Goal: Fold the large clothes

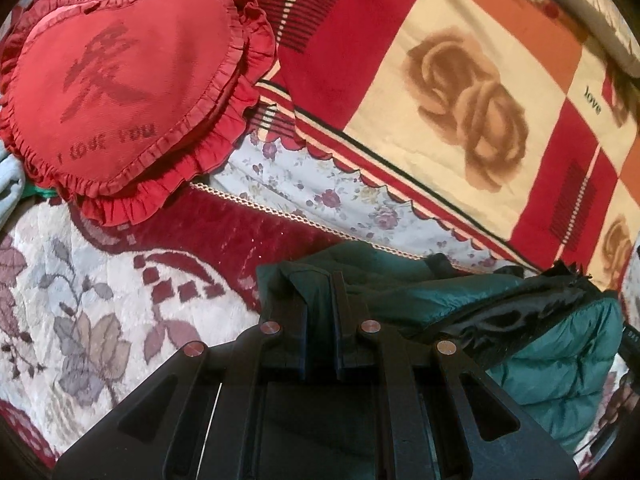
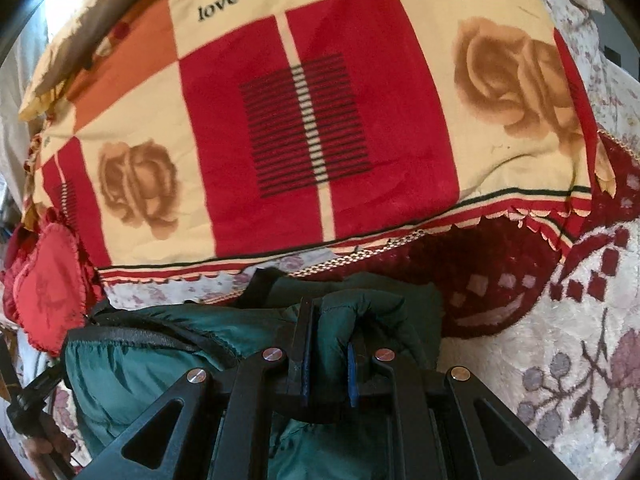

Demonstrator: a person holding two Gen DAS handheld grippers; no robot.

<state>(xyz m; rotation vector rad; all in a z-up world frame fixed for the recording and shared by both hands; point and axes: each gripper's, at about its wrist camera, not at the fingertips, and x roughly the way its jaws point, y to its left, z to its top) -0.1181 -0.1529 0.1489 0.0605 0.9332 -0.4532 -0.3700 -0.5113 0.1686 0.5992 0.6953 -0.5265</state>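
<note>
Garment: a green padded jacket is seen at the lower right of the left wrist view and across the lower left and centre of the right wrist view; it is bunched, with a glossy black lining turned outward.
Position: the jacket is laid on a cream and maroon floral rug, just below the edge of a red and cream rose-print blanket.
Left gripper: its fingers are drawn close together on an edge of green fabric at lower centre; a pinch on the jacket is judged likely.
Right gripper: it is clamped on a thick roll of the jacket, with fabric bulging between the blue pads.
Key relation: the long axis of the jacket is judged to run across the frame, from one gripper to the other; each end is held, so neither hand is clearly nearer.
Coming move: the two held ends are judged to need carrying together, or lifting to spread the bulk.
Risk: the slippery lining may be let slide out of the pinch.
Surroundings: a red heart cushion is seen at upper left of the left view, well apart.
Containers: none is seen.
</note>
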